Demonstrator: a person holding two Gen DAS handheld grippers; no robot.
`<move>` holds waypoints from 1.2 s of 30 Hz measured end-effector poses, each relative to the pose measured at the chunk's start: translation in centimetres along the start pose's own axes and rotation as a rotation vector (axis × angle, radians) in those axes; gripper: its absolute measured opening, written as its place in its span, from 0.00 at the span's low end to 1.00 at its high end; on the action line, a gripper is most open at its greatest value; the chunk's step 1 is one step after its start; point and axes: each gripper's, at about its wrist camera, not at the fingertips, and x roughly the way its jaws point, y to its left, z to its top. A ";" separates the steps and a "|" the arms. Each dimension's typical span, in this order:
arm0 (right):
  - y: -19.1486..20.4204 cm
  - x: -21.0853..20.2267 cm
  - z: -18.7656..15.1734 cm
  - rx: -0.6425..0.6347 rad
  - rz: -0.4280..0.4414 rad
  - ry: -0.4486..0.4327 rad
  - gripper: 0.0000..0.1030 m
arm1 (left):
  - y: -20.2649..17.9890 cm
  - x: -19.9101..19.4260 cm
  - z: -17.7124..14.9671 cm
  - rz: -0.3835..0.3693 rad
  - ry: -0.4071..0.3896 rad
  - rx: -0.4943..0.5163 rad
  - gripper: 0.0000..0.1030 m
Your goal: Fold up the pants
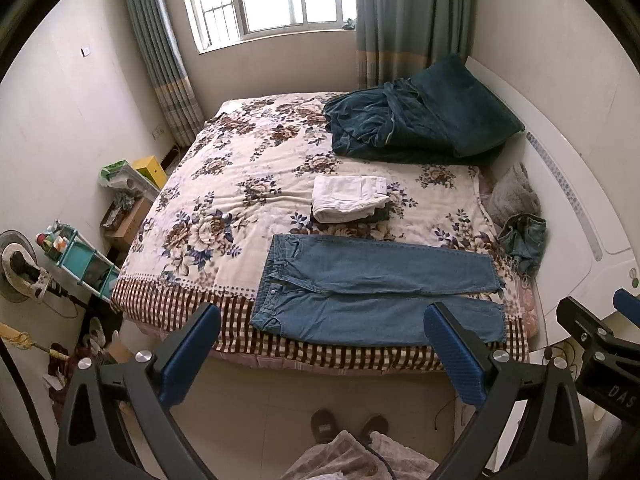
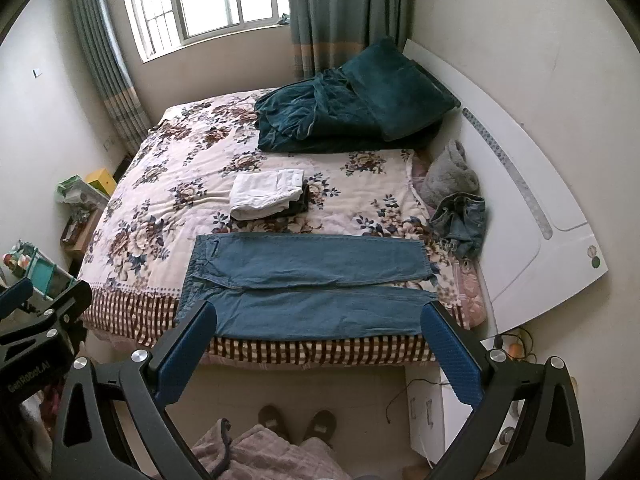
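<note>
Blue jeans (image 1: pixel 372 288) lie flat on the near edge of the bed, waist to the left, both legs stretched right; they also show in the right wrist view (image 2: pixel 304 288). My left gripper (image 1: pixel 320 316) is open and empty, held well above and in front of the bed edge. My right gripper (image 2: pixel 320 312) is open and empty too, at the same height, to the right of the left one. Its body shows at the right edge of the left wrist view (image 1: pixel 600 336).
The bed has a floral blanket (image 1: pixel 240 184). Behind the jeans sits a stack of folded white and dark pants (image 1: pixel 350 198). A dark green blanket and pillow (image 1: pixel 416 120) lie at the back. A crumpled denim piece (image 1: pixel 522 240) lies by the white headboard (image 1: pixel 580 208). Shelves and clutter stand left (image 1: pixel 80 256).
</note>
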 end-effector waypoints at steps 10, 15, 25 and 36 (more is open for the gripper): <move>-0.4 1.7 -0.2 0.005 0.014 -0.003 1.00 | -0.3 1.5 1.4 0.072 -0.035 -0.065 1.00; -2.1 6.9 0.8 0.029 -0.005 0.022 1.00 | -0.4 5.6 1.3 0.147 -0.041 -0.129 1.00; -5.5 22.6 2.9 0.070 -0.065 0.178 1.00 | -1.4 19.0 2.0 0.223 0.133 -0.094 1.00; -4.7 50.4 5.3 0.018 -0.148 0.397 1.00 | -2.9 41.0 7.4 0.171 0.322 0.098 1.00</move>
